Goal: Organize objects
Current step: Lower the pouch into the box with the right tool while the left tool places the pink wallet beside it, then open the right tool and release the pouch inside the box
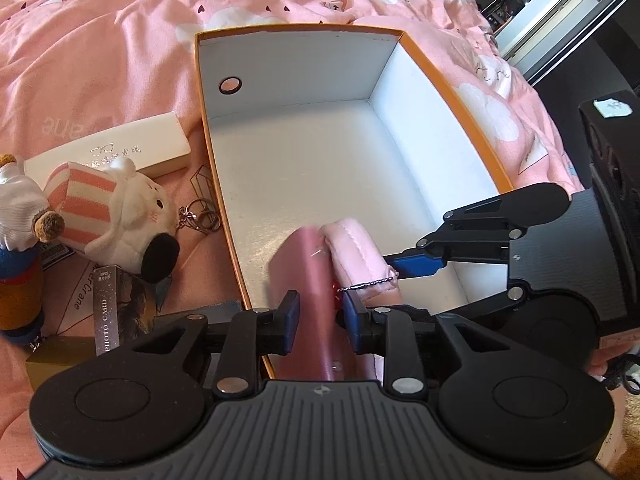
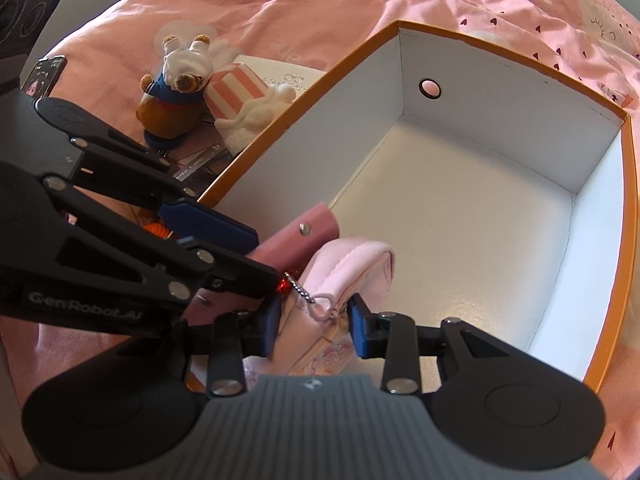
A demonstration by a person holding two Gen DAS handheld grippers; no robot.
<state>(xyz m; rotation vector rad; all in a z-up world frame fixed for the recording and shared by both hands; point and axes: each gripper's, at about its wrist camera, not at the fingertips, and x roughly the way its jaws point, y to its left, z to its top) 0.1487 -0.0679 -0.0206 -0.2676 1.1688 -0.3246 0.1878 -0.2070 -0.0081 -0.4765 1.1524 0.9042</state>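
Note:
An open orange-rimmed box (image 1: 460,96) with a white inside lies on the pink bed; it also shows in the right wrist view (image 2: 628,216). My left gripper (image 1: 322,312) is shut on a dark pink wallet (image 1: 308,272), held over the box's near end. My right gripper (image 2: 314,326) is shut on a pale pink plush pouch (image 2: 352,268) with a bead chain, right beside the wallet (image 2: 304,236). The pouch also shows in the left wrist view (image 1: 356,248), with the right gripper's fingers (image 1: 416,264) beside it.
Left of the box lie a white glasses case (image 1: 120,148), a striped white plush (image 1: 116,212), a bear doll (image 2: 172,92), key rings (image 1: 200,216) and a photo card pack (image 1: 106,320). A phone (image 2: 42,72) lies at the bed's edge.

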